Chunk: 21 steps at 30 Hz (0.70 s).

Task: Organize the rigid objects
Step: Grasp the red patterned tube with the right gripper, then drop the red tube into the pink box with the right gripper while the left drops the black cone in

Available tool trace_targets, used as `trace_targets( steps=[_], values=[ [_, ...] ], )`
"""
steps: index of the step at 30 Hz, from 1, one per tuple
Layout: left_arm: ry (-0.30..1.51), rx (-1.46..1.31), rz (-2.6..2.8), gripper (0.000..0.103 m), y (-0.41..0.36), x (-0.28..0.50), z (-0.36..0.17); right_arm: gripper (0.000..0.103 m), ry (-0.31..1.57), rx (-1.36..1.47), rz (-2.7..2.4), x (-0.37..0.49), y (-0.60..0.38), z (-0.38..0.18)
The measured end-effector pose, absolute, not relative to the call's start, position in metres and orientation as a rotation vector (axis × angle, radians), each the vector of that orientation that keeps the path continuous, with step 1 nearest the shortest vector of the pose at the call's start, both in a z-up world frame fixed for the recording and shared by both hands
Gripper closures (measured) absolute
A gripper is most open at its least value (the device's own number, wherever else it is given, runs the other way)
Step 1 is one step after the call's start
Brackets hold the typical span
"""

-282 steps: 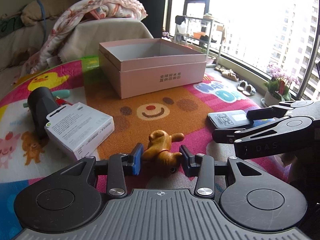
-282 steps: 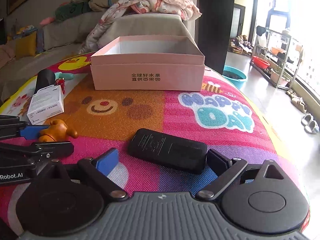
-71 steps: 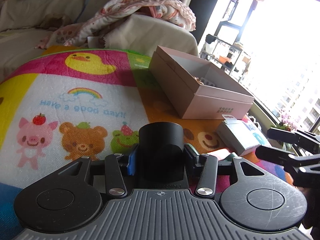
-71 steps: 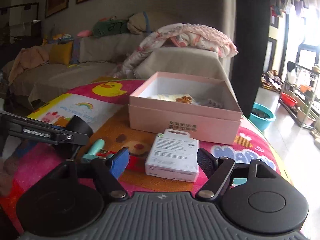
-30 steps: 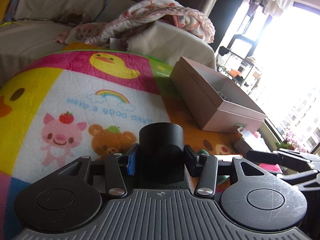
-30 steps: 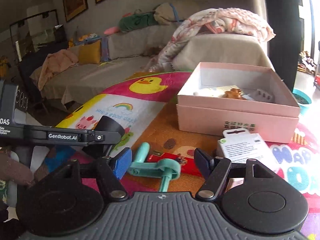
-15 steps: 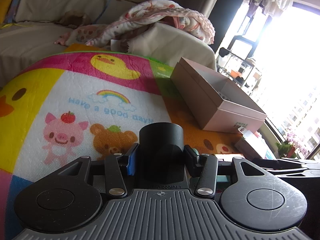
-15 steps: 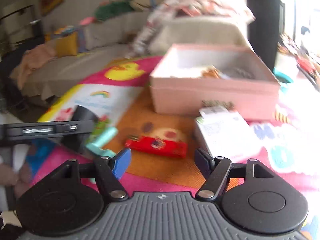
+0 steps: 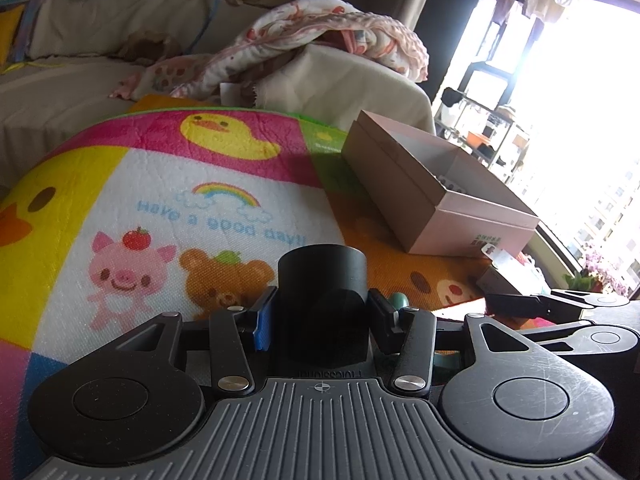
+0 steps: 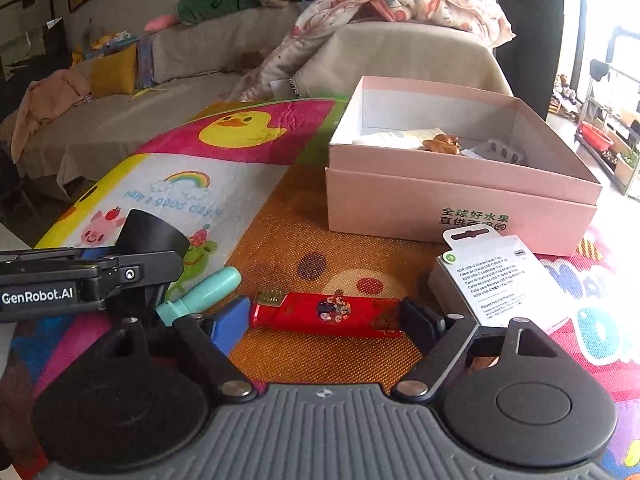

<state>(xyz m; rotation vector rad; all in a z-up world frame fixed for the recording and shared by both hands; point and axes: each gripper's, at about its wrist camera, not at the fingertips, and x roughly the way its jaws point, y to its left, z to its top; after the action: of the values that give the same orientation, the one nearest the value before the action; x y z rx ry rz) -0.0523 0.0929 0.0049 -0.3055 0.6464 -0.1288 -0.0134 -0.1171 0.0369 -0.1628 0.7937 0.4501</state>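
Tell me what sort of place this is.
Likely a home living room: a covered sofa with a draped blanket, a cartoon play mat, and a high-rise window.

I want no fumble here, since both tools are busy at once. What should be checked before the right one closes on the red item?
1. Red item lies between the right tool's pads: ok.
2. Right tool wide enough; its jaws are opening, pads off the item: ok.
3. Teal handle clear of the blue pad: cannot tell, very close.
4. Left tool firm on the black cylinder: ok.
5. Pink box open, room inside: ok.
6. White carton out of the grasp: ok.
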Motion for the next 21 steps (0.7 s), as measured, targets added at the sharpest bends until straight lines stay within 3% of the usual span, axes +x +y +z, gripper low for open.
trace_targets(
  steps=[16,21],
  values=[
    [0.721,-0.046,-0.156,0.051,0.055,-0.075,0.016,0.021,0.737,-0.148,0.432,-0.046,-0.19,0.063],
    [0.689,-0.034,-0.289,0.052,0.044,-0.08,0.044,0.021,0.712,-0.184,0.466,-0.057,-0.208,0.067]
  ],
)
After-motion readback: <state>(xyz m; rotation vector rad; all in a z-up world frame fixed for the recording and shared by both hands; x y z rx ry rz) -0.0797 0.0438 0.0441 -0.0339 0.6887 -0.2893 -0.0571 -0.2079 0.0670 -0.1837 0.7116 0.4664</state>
